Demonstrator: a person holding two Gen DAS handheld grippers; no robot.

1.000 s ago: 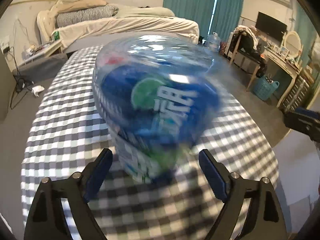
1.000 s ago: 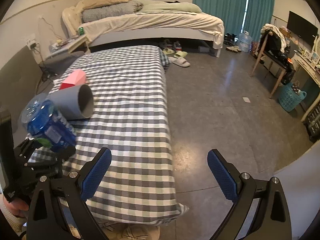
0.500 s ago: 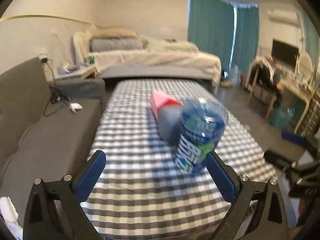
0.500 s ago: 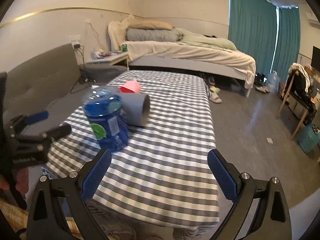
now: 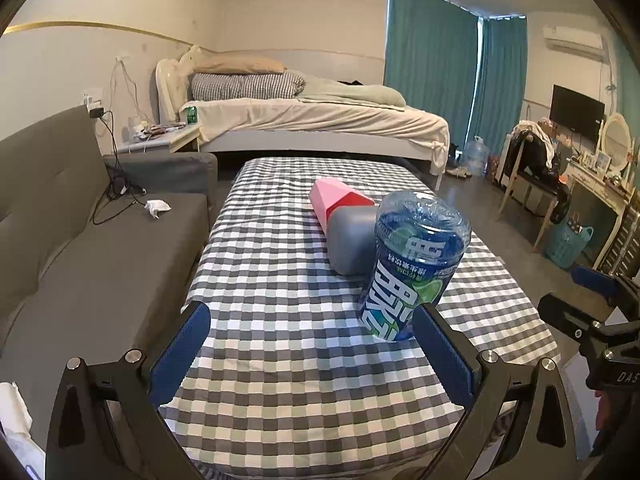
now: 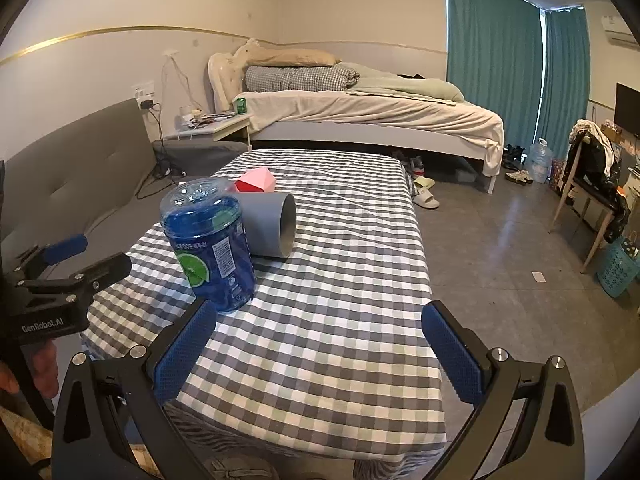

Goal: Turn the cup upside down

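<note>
A clear plastic cup with a blue label stands upside down on the checked tablecloth, its text inverted and its base on top. My left gripper is open, pulled back from the cup, with nothing between its fingers. My right gripper is open too, near the table's front edge, and the cup stands just beyond its left finger. The left gripper also shows at the left edge of the right wrist view.
A grey cup lies on its side right behind the blue one, with a pink and red carton behind it. A grey sofa runs along the table's left. A bed stands at the back.
The cup was between my left fingers, close to the lens, a second ago. It now stands upside down on the table and my left gripper has drawn back. The right gripper has tilted up towards the table.
</note>
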